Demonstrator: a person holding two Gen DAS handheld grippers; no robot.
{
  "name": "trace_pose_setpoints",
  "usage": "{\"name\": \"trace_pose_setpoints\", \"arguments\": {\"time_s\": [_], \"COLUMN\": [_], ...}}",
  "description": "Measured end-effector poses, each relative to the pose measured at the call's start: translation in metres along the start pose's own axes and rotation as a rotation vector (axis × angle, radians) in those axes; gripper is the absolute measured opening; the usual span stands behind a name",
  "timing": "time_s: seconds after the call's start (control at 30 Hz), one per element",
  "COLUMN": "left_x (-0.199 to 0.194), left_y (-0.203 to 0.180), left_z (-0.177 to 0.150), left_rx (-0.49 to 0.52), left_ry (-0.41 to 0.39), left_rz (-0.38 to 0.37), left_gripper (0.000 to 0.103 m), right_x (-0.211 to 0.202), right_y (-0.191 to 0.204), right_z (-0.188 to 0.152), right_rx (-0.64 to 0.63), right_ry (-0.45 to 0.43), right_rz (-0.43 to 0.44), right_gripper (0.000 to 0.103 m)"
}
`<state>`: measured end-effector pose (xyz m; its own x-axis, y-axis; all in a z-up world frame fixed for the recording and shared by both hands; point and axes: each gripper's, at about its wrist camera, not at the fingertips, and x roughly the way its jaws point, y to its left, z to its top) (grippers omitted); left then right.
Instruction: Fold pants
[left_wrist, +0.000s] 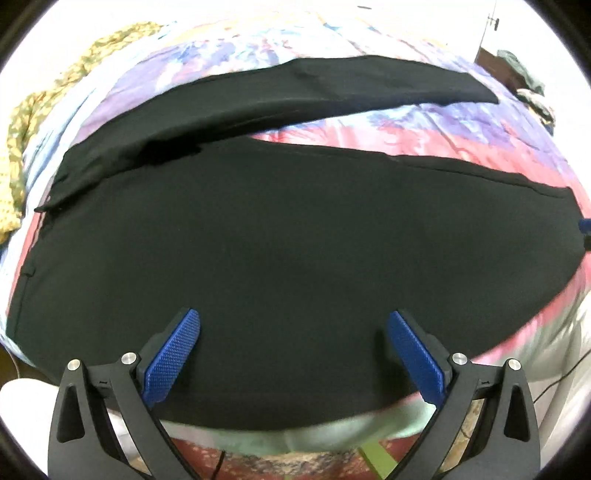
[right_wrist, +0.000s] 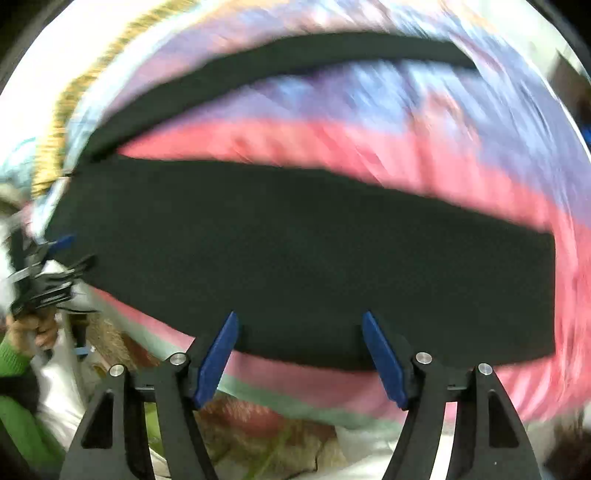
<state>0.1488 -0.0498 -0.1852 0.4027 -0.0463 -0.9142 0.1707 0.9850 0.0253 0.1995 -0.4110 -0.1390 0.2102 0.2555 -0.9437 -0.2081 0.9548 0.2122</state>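
Black pants (left_wrist: 280, 236) lie flat on a bed with a pink, purple and blue cover (left_wrist: 424, 122). The two legs spread apart toward the right, the far leg (left_wrist: 332, 85) angled away from the near one. My left gripper (left_wrist: 293, 321) is open and empty over the near edge of the pants' upper part. My right gripper (right_wrist: 297, 321) is open and empty over the near edge of the near leg (right_wrist: 295, 251). The right wrist view is blurred. The left gripper shows at that view's left edge (right_wrist: 44, 266).
A yellow-green patterned cloth (left_wrist: 22, 147) lies along the bed's far left. A dark piece of furniture with clothes on it (left_wrist: 517, 70) stands at the far right. The bed's near edge and floor clutter (right_wrist: 258, 435) lie below the grippers.
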Motion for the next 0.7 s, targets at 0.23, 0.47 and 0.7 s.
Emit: {"name": "trace_pose_setpoints", "arguments": {"time_s": [0.23, 0.47, 0.7], "left_x": [-0.008, 0.014, 0.133], "left_y": [0.014, 0.105, 0.22], "left_z": [0.012, 0.17, 0.179], "left_rx": [0.054, -0.053, -0.381], "left_ry": [0.027, -0.235, -0.082], "left_rz": [0.007, 0.238, 0.253], "left_gripper": [0.102, 0.102, 0.103], "right_x": [0.063, 0.039, 0.155], "right_y": [0.013, 0.085, 0.198], "right_z": [0.007, 0.135, 0.264], "right_rx": [-0.003, -0.116, -0.18], "right_ry": [0.161, -0.09, -0.131], "right_rz": [-0.042, 0.208, 0.484], "right_gripper": [0.095, 0.095, 0.095]}}
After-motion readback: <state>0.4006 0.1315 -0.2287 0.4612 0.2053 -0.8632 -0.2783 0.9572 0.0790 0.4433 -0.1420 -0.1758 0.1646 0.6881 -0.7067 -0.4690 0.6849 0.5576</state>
